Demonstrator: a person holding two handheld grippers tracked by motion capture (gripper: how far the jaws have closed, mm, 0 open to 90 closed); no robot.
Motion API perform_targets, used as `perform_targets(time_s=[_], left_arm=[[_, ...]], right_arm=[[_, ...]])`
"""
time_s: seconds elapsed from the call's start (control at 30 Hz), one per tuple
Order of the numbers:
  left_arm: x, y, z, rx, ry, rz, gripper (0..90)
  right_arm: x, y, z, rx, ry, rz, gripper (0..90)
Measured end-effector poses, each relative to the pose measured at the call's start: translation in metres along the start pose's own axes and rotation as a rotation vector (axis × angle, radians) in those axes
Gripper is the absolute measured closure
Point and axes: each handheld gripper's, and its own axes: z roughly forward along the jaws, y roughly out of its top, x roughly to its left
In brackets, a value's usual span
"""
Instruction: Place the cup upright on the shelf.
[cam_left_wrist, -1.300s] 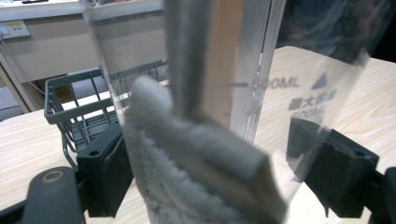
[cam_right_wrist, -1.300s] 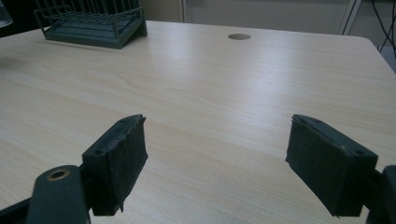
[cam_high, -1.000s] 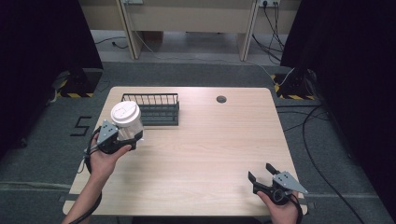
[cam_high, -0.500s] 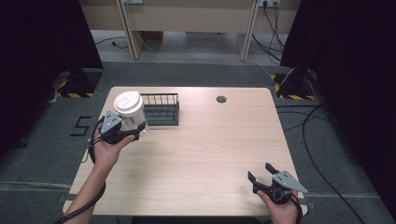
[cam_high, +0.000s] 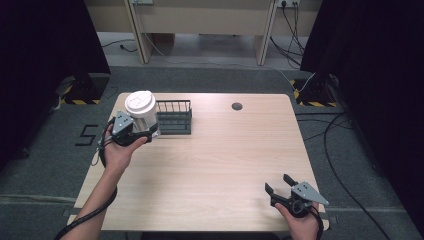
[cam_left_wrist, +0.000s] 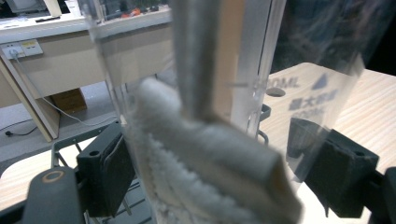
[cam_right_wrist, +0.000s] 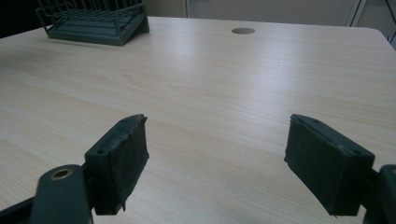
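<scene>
Right gripper sits at the near right corner of the table, held in the person's right hand. Jaws spread wide, nothing between them. In the right gripper view the gripper shows both black pads apart over bare wood, apparently just above the tabletop, though I can't tell if it touches.

Left forearm comes in from the near left edge and runs up to the left hand, which holds the left gripper at the far left of the table. Grey three-cornered plate on top of it. Jaws clamped on a clear plastic cup with a white lid; cup is upright, lid on top.

Left gripper view: the cup stands between the pads, one pad pressing each side of the clear wall. Printed marks on the wall are blurred; part reads like a volume in ML. Something white and fuzzy inside the cup, possibly a cloth or sponge; too close and out of focus to tell.

Cup is just beside the left end of a dark wire rack, touching or nearly so from above. Rack also seen at the far left in the right gripper view.

Farther back, a round cable hole in the tabletop near the far edge, well apart from both grippers. Beyond the table: grey floor, a "5" marked on the floor at left, cables at right.
</scene>
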Motion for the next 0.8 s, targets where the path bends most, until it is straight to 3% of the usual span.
perform_targets(time_s=[0.4,0.8], left_arm=[[0.013,0.018,0.010,-0.014,0.031,-0.004,17.7],[0.018,0.031,0.021,-0.025,0.041,-0.014,17.7]], right_arm=[[0.000,0.000,0.001,0.004,-0.002,-0.002,21.0],[0.000,0.000,0.001,0.003,-0.002,-0.003,20.9]])
